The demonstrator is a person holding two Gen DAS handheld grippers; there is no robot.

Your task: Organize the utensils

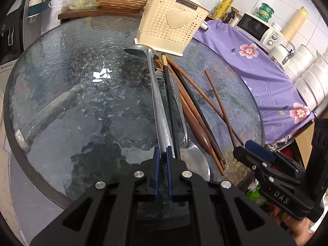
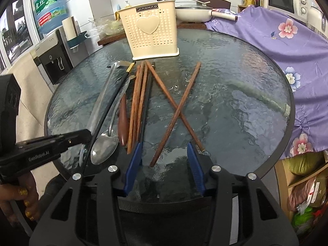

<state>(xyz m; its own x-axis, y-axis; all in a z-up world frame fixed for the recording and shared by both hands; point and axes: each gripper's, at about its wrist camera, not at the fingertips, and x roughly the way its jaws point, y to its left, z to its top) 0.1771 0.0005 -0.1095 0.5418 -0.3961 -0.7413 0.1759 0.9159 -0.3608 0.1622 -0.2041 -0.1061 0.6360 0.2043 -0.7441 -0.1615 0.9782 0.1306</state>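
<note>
A round glass tabletop (image 2: 235, 94) carries a cream holder (image 2: 151, 30) at its far side, with utensils lying loose in front of it. The ladle (image 1: 157, 106), bowl toward the holder, has its handle end clamped between the pads of the left tool (image 1: 163, 164). The right tool (image 2: 164, 155) stands half open and empty over the near ends of two crossed chopsticks (image 2: 176, 110). The step appears to be a first pick-up; next the ladle likely needs lifting clear and lowering upright into the holder.
</note>
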